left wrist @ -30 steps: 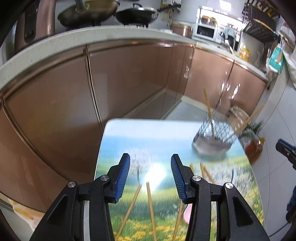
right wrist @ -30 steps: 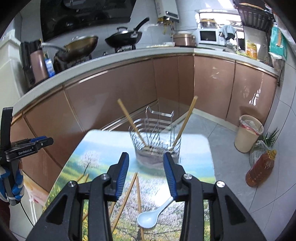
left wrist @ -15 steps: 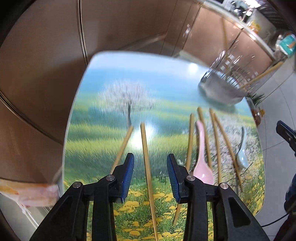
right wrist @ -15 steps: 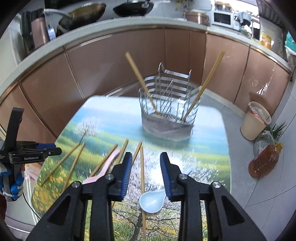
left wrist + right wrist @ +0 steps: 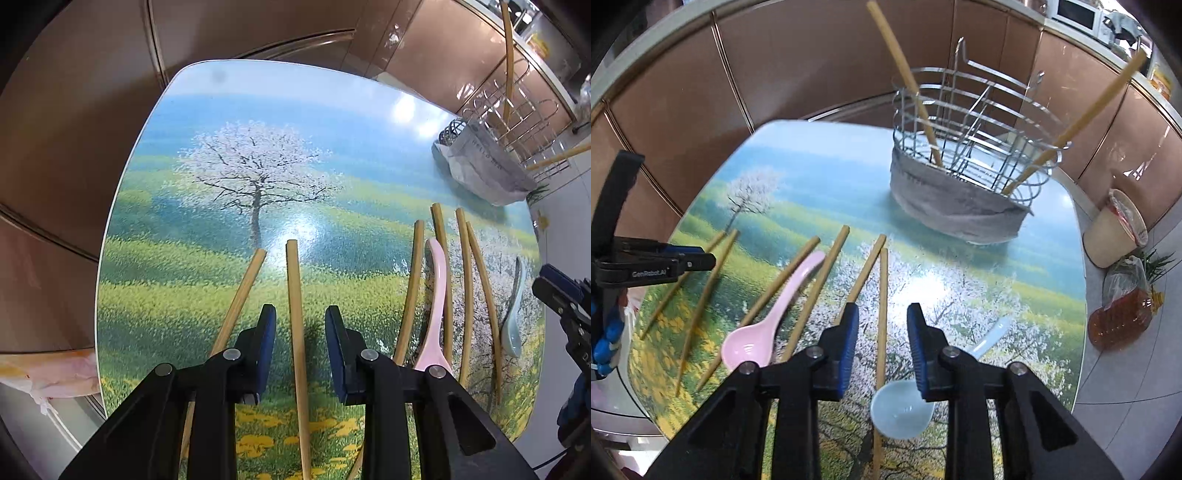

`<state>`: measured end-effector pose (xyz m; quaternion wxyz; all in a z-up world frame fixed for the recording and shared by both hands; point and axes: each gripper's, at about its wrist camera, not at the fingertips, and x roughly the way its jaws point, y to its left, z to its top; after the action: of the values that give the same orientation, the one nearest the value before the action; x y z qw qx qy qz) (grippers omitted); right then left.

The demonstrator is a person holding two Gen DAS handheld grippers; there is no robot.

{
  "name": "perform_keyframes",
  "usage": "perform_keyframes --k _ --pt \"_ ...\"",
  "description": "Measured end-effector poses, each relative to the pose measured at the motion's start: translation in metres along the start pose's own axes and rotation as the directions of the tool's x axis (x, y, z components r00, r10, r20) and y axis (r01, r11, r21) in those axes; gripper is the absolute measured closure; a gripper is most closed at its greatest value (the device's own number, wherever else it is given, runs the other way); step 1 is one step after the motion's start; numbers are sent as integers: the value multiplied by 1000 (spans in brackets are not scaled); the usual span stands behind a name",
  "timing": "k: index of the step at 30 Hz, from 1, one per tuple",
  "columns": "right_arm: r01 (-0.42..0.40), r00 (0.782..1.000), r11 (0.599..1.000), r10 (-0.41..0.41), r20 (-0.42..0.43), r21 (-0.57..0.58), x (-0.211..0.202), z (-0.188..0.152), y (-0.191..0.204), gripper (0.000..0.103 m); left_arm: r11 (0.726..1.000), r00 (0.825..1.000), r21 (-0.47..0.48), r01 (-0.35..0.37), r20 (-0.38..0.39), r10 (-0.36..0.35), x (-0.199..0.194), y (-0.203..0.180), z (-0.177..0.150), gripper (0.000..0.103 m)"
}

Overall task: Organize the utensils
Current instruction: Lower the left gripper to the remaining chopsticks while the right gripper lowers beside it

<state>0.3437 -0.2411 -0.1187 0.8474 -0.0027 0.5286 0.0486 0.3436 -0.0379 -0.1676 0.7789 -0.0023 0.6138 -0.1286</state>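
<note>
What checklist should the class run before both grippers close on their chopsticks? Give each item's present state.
1. Left gripper straddles one chopstick: ok.
2. Right gripper straddles one chopstick: ok.
3. Jaws, just closing, pads clear of the sticks: ok.
4. Neighbouring chopstick outside right jaws: ok.
5. Blue spoon clear of right fingers: cannot tell.
6. Wire basket has room: ok.

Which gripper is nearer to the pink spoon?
Neither clearly. The pink spoon lies between them: left of the right gripper, right of the left gripper. Each gripper straddles a chopstick.
</note>
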Motion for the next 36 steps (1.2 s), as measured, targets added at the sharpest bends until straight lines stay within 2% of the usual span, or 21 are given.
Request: perform_keyframes --k 8,21,36 --pt "0 997 1000 -1 -79 -15 33 14 2 79 1000 1000 3 -20 -22 20 11 -5 9 78" --pt "23 983 998 -32 -178 -56 69 29 16 79 1000 998 -16 -7 -64 6 32 -4 20 80" --pt "17 977 998 -30 -211 -63 91 38 16 79 1000 997 7 -7 -74 7 38 -12 28 83"
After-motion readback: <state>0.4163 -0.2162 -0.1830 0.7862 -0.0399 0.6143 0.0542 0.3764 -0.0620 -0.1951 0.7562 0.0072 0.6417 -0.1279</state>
